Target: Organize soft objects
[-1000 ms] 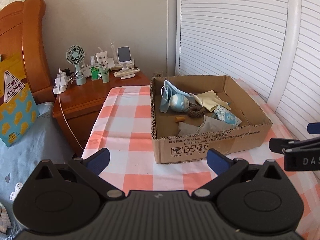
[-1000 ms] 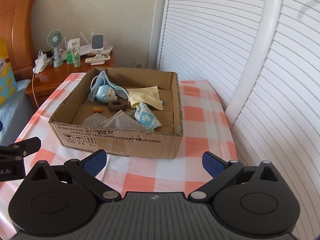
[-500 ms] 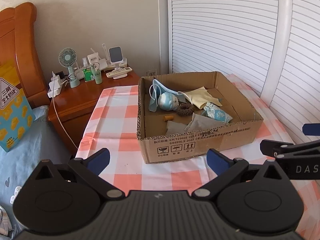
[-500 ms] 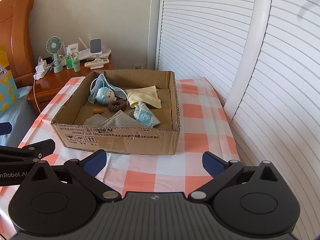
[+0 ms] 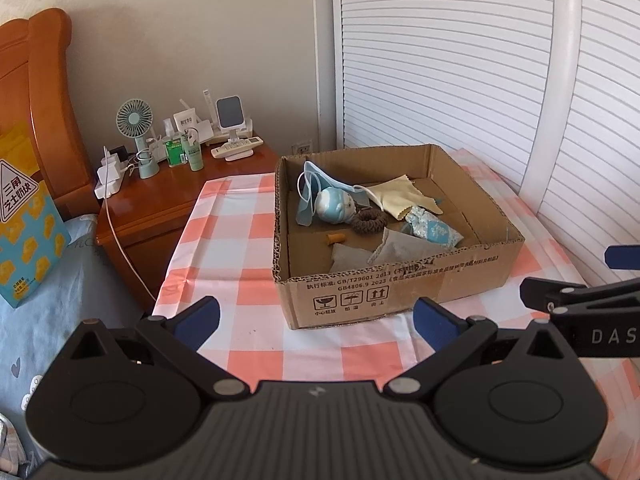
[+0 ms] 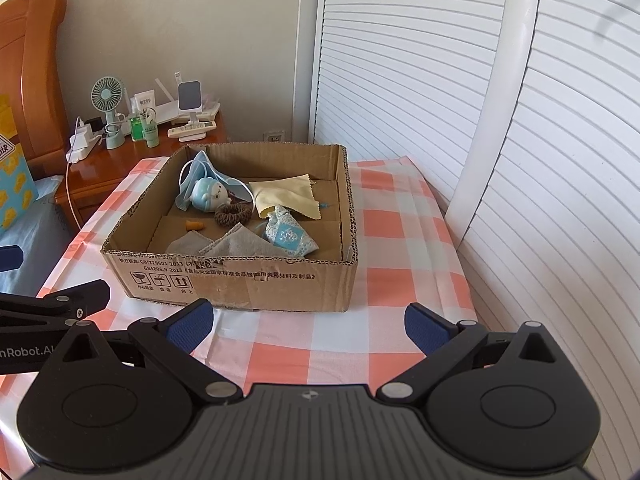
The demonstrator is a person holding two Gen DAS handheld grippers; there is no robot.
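While both tongs hang short of the box [image 5: 400, 280], the left gripper [image 5: 316, 320] and right gripper [image 6: 306, 322] stand spread wide with nothing between their pads. Every soft thing in view lies inside the box, which sits on the checked cloth [image 6: 400, 248] toward the table's far edge: mask [image 6: 200, 172] and plush [image 6: 208, 198] at the far left corner, scrunchie [image 6: 233, 214] just beside the plush, yellow cloth [image 6: 288, 194] toward the far right, blue pouch [image 6: 290, 236] and grey cloth [image 6: 240, 246] along the near wall. A small orange piece [image 6: 195, 225] lies alone near the left wall.

No soft item shows on the cloth outside the box, so this fits either a finished gathering or a sorting yet to happen within it.

Straight ahead of both tongs lies the box, its long side running across them. By my judgement, the right gripper is nearer the pouch, the left nearer the mask and plush.
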